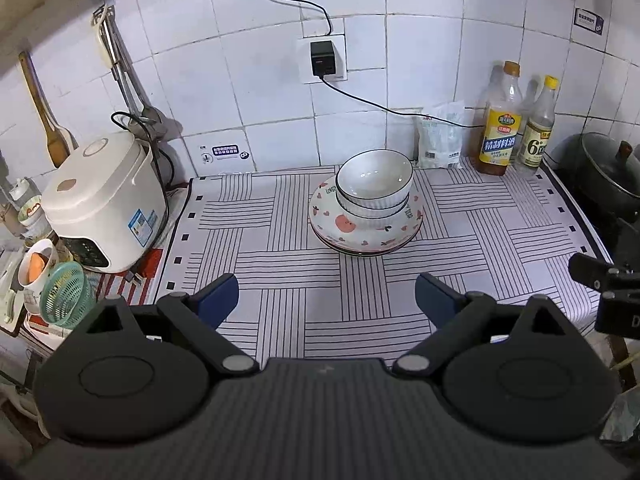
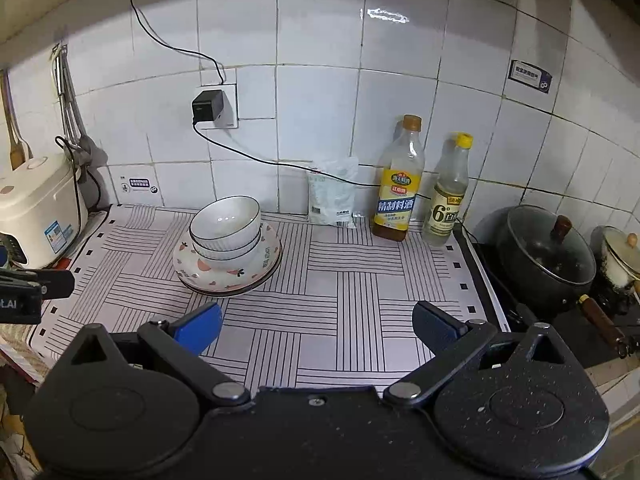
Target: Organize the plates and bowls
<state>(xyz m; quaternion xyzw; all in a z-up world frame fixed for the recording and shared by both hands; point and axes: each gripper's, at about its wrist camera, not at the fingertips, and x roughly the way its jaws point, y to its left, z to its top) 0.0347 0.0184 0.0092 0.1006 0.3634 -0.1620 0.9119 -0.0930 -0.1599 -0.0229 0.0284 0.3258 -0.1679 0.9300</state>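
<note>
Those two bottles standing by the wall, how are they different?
The cooking wine bottle is taller, with a brown cap, a yellow label and amber liquid only near its bottom. The vinegar bottle is shorter, with a yellow cap, a pale label marked 6 and clear liquid. Both stand upright against the tiles, side by side.
</note>
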